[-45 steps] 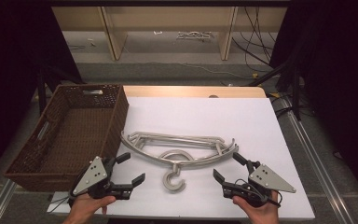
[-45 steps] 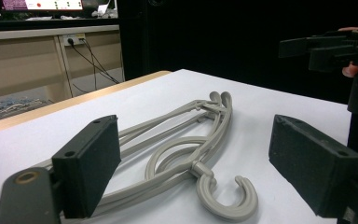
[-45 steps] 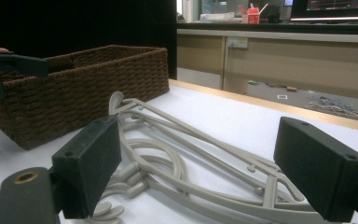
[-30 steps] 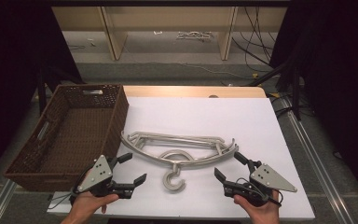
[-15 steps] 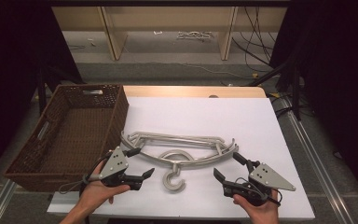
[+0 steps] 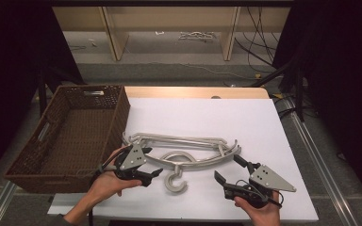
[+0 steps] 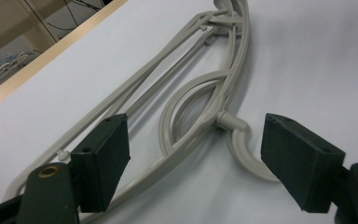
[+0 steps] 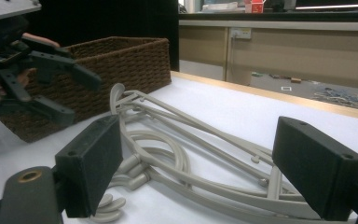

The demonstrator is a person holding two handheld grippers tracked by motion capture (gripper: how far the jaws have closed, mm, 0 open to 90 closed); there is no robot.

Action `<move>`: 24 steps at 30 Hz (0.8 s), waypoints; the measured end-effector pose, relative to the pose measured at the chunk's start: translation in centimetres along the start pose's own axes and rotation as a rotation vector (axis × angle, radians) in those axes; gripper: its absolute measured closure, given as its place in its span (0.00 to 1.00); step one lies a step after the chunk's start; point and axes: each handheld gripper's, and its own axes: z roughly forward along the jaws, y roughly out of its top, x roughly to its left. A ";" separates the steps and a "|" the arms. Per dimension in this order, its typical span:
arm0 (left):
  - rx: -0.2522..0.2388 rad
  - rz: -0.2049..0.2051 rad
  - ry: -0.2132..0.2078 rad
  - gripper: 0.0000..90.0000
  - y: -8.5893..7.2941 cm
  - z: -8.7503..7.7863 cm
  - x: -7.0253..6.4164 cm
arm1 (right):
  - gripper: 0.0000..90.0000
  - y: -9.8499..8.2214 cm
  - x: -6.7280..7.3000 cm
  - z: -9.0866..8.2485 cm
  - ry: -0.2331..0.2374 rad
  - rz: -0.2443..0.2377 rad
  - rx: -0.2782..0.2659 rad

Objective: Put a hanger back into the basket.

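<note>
Grey plastic hangers (image 6: 184,140) lie stacked on the white table (image 6: 207,113), their hooks (image 6: 176,181) pointing toward the near edge. My left gripper (image 6: 153,161) sits at the hangers' left end, beside the basket. In the left gripper view it (image 7: 198,163) is open. Its jaws have just been closing a little, with a hanger arm (image 7: 186,154) lying between and below the pads, untouched. My right gripper (image 6: 226,166) rests near the front right, open and empty, with its jaws (image 8: 205,168) aimed at the hangers (image 8: 186,140).
A brown wicker basket (image 6: 118,113) stands at the table's left, its inside bare; its wall (image 8: 121,60) rises behind the hangers. Wooden shelf legs (image 6: 113,33) and cables lie on the floor beyond the far edge. Metal rails flank the table.
My left gripper has moved right and forward from the front-left corner to the hangers' left end. The right gripper and the hangers have stayed put.
</note>
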 end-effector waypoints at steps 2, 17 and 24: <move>0.026 0.011 -0.003 0.25 0.3 0.3 0.4 | 0.19 0.0 0.0 0.1 0.004 -0.010 -0.007; 0.250 0.071 -0.070 0.24 0.2 4.4 1.9 | 0.20 0.0 0.0 0.0 0.013 0.013 0.013; 0.311 0.161 -0.040 0.35 0.2 5.8 1.8 | 0.20 -0.1 0.2 0.1 0.018 0.011 0.017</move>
